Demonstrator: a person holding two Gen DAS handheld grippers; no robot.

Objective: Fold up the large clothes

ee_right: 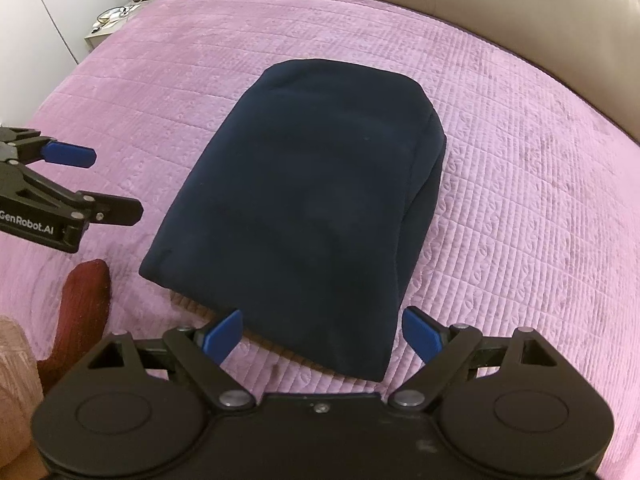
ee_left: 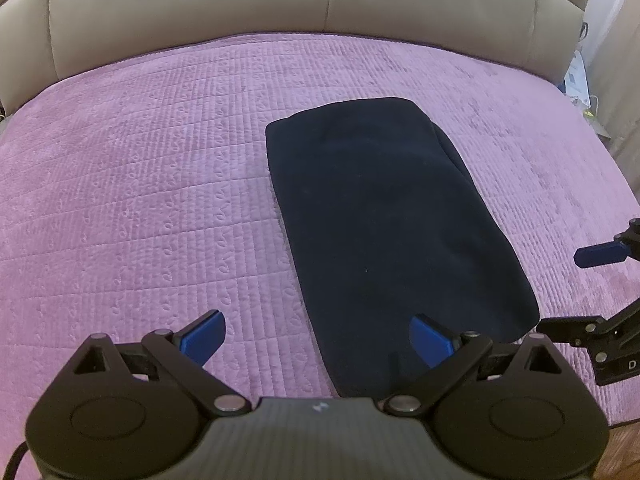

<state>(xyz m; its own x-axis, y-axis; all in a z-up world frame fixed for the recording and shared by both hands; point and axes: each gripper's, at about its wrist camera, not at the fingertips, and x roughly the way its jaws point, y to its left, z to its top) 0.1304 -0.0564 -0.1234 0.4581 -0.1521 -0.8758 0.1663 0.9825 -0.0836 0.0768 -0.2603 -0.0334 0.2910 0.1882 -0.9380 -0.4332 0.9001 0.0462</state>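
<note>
**Both grippers spread above a folded dark garment on a bed**

Left gripper (ee_left: 318, 340), nearest the lens in the left wrist view: blue-padded fingers (ee_left: 204, 334) set wide apart, holding nothing, hovering over the near left corner of the folded garment (ee_left: 392, 216). Right gripper (ee_right: 322, 336), likewise spread and empty, poised over the near edge of the same garment (ee_right: 304, 200). Navy garment folded into a compact oblong, lying flat near the middle of the bed, layered edges visible along its right side. Beneath it, a quilted pink bedspread (ee_left: 140, 184) covering the whole mattress. Beyond, a padded beige headboard (ee_left: 192, 4). At lower left in the right wrist view, a dark red sleeve (ee_right: 82, 312) beside the left gripper.
</note>
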